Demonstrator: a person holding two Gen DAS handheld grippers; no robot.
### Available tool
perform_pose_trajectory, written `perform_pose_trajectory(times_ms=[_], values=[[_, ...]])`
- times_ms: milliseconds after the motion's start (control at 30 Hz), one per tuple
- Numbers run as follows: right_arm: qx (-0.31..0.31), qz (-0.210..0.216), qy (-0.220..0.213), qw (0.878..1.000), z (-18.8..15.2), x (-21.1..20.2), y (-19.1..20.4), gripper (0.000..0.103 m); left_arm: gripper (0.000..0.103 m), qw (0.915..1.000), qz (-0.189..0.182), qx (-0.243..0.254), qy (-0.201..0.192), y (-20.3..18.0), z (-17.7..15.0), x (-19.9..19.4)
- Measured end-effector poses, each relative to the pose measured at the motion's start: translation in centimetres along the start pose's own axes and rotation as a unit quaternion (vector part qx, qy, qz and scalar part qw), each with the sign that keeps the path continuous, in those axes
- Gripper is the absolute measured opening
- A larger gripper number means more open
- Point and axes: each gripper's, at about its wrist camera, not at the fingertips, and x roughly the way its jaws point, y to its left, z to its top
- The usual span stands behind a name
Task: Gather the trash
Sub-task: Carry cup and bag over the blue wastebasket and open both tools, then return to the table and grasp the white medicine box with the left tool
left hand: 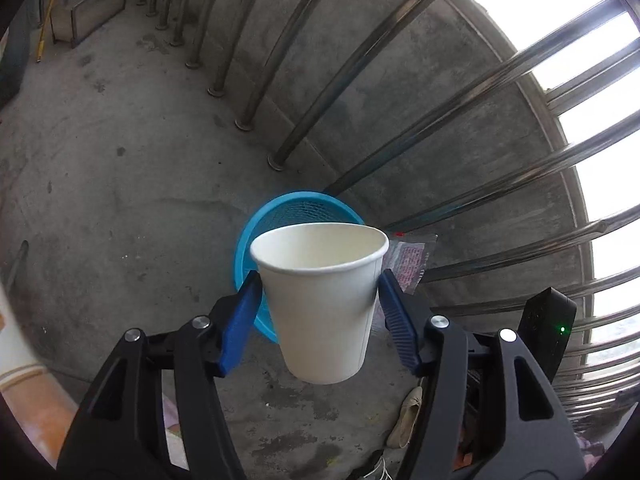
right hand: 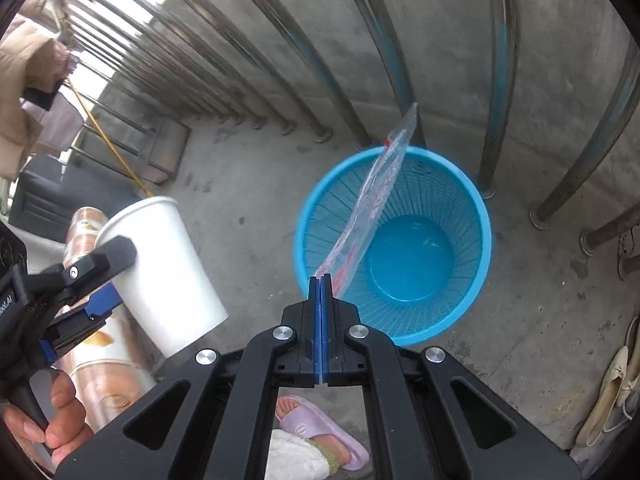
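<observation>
My left gripper (left hand: 319,280) is shut on a white paper cup (left hand: 322,300), held upright in the air in front of the blue mesh waste basket (left hand: 248,240). The cup (right hand: 164,272) and the left gripper (right hand: 100,280) also show at the left of the right wrist view. My right gripper (right hand: 320,278) is shut on a clear plastic wrapper (right hand: 376,196) with red print, which sticks up over the rim of the blue basket (right hand: 476,216). The basket looks empty inside. The wrapper also shows in the left wrist view (left hand: 408,260), right of the cup.
A steel railing (left hand: 360,80) on a concrete curb runs behind the basket. Beige shoes (right hand: 612,392) lie at the right on the concrete floor. My foot in a purple slipper (right hand: 320,428) is below the right gripper. A patterned cylinder (right hand: 104,360) stands at the left.
</observation>
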Motion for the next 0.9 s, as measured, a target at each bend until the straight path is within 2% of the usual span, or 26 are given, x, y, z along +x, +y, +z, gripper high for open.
perform_pose_trajectory(times_ms=[33, 67, 100, 133, 167, 267, 300, 467, 567, 633, 667, 733, 800, 900], values=[[0.008, -0.01, 0.004, 1.0, 0.5, 1.2, -0.8, 0.002, 0.059, 1.0, 0.003, 0.001, 0.008, -0.2, 0.5, 1.6], [0.012, -0.02, 0.009, 1.0, 0.8, 2.2, -1.4, 0.004, 0.066, 0.9997, 0.008, 0.003, 0.022, -0.4, 0.8, 3.3], [0.018, -0.03, 0.017, 0.999, 1.1, 3.1, -2.0, 0.011, 0.071, 0.9994, 0.018, 0.003, 0.031, -0.4, 1.1, 4.5], [0.03, -0.042, 0.026, 0.998, 1.3, 4.0, -2.8, 0.022, 0.073, 0.999, 0.028, 0.001, 0.036, -0.6, 1.2, 5.5], [0.042, -0.047, 0.03, 0.998, 1.3, 4.4, -3.6, 0.025, 0.073, 0.9986, 0.036, 0.001, 0.039, -0.8, 1.2, 6.1], [0.06, -0.044, 0.025, 0.997, 0.9, 4.3, -4.8, 0.031, 0.073, 0.9986, 0.032, 0.01, 0.039, -1.4, 0.6, 5.7], [0.059, -0.044, 0.02, 0.997, 0.6, 3.9, -4.9, 0.036, 0.074, 0.9989, 0.027, 0.018, 0.034, -1.7, 0.6, 5.1], [0.031, -0.06, -0.013, 0.998, -0.3, 1.1, -4.3, 0.045, 0.075, 0.9977, 0.021, 0.064, -0.005, -2.7, -0.2, 0.8], [0.002, -0.078, -0.048, 0.996, -0.6, -1.4, -2.9, 0.058, 0.078, 0.9954, 0.006, 0.088, -0.038, -3.5, -1.0, -3.2], [-0.017, -0.089, -0.075, 0.993, -0.8, -3.3, -1.3, 0.072, 0.079, 0.9928, 0.001, 0.099, -0.068, -3.8, -2.0, -6.5], [-0.028, -0.097, -0.089, 0.991, -1.0, -4.3, -0.3, 0.075, 0.08, 0.9912, 0.001, 0.105, -0.081, -3.8, -2.7, -8.1], [-0.051, -0.121, -0.12, 0.984, -1.4, -6.2, 1.6, 0.09, 0.082, 0.987, 0.006, 0.121, -0.106, -3.7, -4.4, -11.3], [-0.076, -0.144, -0.148, 0.976, -2.3, -7.5, 4.0, 0.097, 0.084, 0.9829, 0.021, 0.128, -0.131, -3.3, -6.0, -14.4], [-0.132, -0.179, -0.175, 0.959, -3.4, -9.0, 7.9, 0.097, 0.085, 0.9819, 0.022, 0.115, -0.149, -1.8, -8.4, -19.1]])
